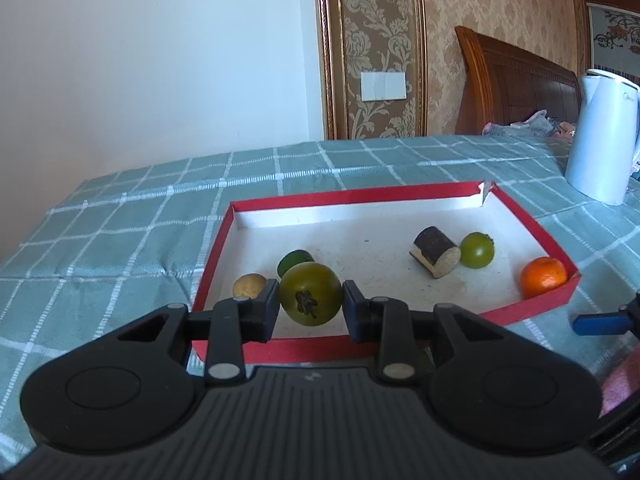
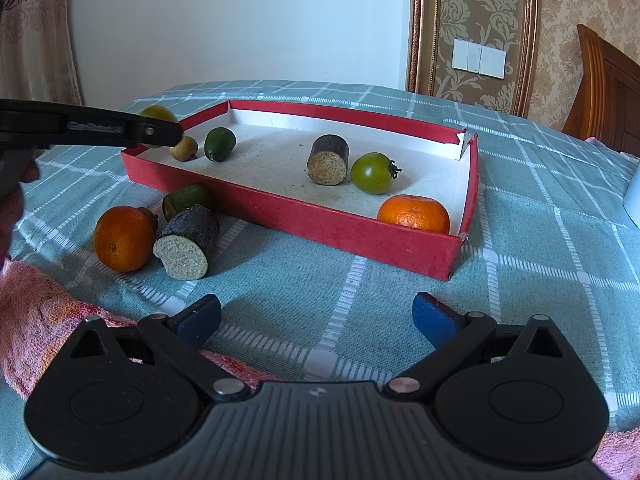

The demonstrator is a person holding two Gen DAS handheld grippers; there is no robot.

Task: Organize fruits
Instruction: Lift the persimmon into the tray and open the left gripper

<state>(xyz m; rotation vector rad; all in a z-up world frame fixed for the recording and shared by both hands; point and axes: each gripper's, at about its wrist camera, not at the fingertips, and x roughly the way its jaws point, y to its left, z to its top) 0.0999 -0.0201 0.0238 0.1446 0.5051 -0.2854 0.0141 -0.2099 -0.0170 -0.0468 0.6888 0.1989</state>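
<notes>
My left gripper (image 1: 311, 305) is shut on a green tomato (image 1: 310, 288) and holds it just above the near left corner of the red tray (image 1: 360, 196). The right wrist view shows that gripper from the side (image 2: 160, 132). Inside the tray (image 2: 320, 220) lie a tan fruit (image 2: 185, 148), a dark green fruit (image 2: 219, 144), a cane piece (image 2: 328, 160), a second green tomato (image 2: 373, 173) and a mandarin (image 2: 414, 214). On the cloth left of the tray sit another mandarin (image 2: 123, 238), a cane piece (image 2: 188, 248) and a green fruit (image 2: 188, 199). My right gripper (image 2: 316, 320) stands open over the cloth, holding nothing.
A white kettle (image 1: 600, 136) stands on the checked tablecloth at the tray's far right. A pink towel (image 2: 40, 312) lies at the near left by the loose fruit. The table's far edge runs close behind the tray, with a wall and a wooden headboard (image 1: 516, 80) beyond.
</notes>
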